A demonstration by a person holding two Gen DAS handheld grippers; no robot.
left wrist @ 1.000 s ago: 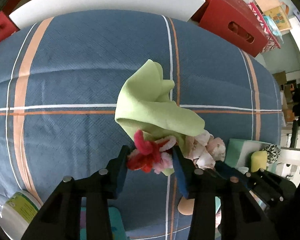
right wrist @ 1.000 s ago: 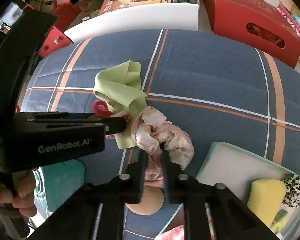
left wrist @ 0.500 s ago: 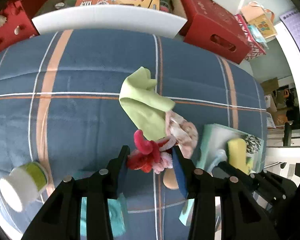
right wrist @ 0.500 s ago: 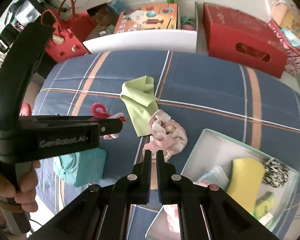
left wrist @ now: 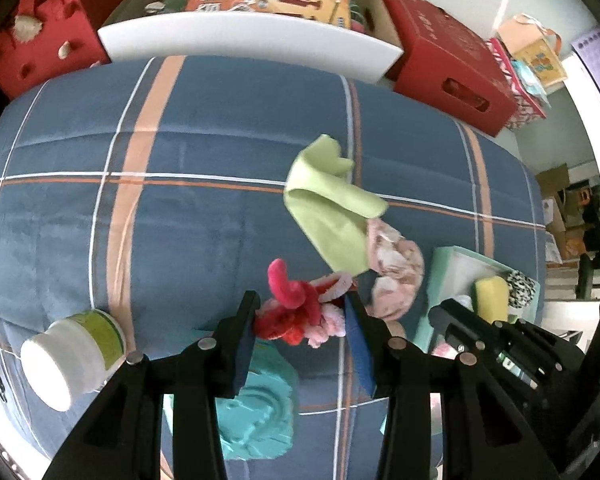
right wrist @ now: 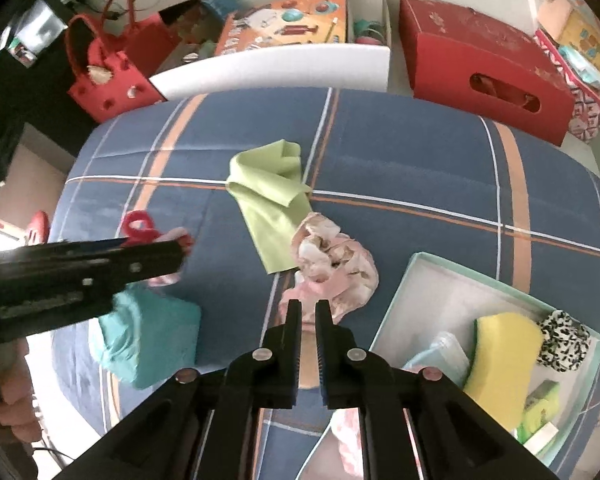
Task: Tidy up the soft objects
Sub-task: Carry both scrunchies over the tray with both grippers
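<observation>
Both grippers have risen off the plaid cushion (left wrist: 204,220), pointing steeply down. Left gripper (left wrist: 300,316) clamps the red-pink plush (left wrist: 296,312); right gripper (right wrist: 308,316) jaws opening, narrow, empty. Bare cushion at 10 o'clock; green cloth (right wrist: 272,204) at 12.

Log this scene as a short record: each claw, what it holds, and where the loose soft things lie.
left claw: shut on red-pink plush toy, lifted off the blanket
right claw: opening, nothing clearly gripped
green cloth: on blanket, overlapping pink floral cloth
teal cloth: on blanket, under left claw
tray: holds yellow sponge
</observation>
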